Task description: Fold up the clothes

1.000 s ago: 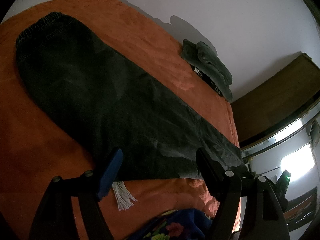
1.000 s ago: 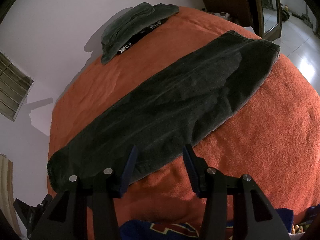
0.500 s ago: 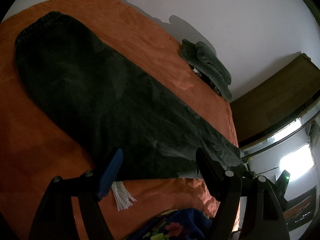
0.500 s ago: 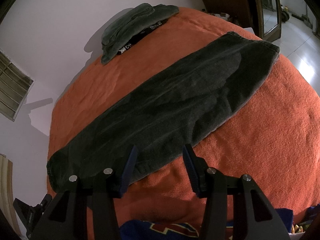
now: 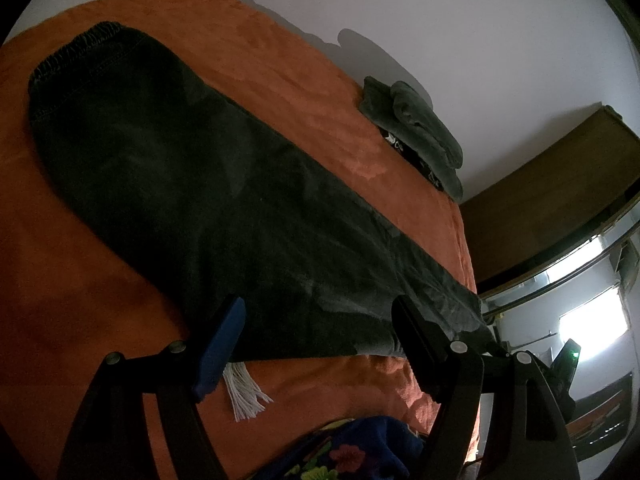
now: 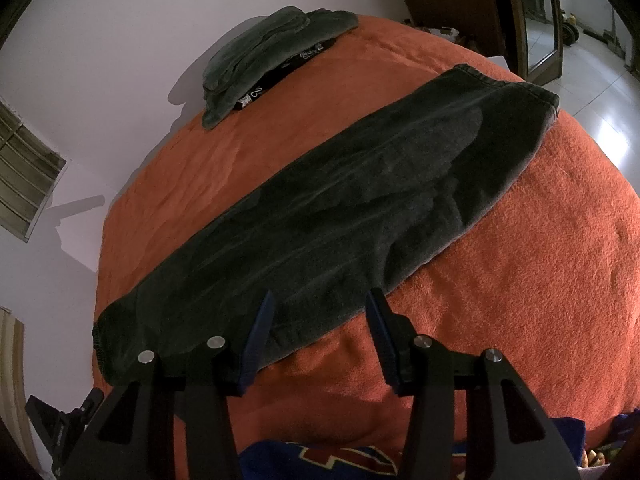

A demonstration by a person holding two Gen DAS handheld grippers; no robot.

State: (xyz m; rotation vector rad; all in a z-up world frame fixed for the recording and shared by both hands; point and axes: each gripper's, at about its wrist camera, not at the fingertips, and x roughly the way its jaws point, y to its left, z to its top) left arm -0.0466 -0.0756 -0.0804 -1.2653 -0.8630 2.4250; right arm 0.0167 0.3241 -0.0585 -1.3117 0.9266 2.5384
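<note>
Dark pants (image 5: pixel 208 200) are laid out long across the orange bed cover (image 5: pixel 48 320), already doubled leg on leg by the look of it, hem end near one side edge, waistband end near the other.

Both grippers hover over the near edge w/ nothing in them: left gripper (image 5: pixel 318 324) jaws spread wide, right gripper (image 6: pixel 318 312) jaws parted less, empty too.

Next imo: pinch one end and bring it over toward the other.

Folded pile (image 6: pixel 264 52) sits at the far edge by the wall. Room's dim, can't really make out the layers, and the white tassel (image 5: pixel 244 392) by the pants edge, no idea what it belongs to.
</note>
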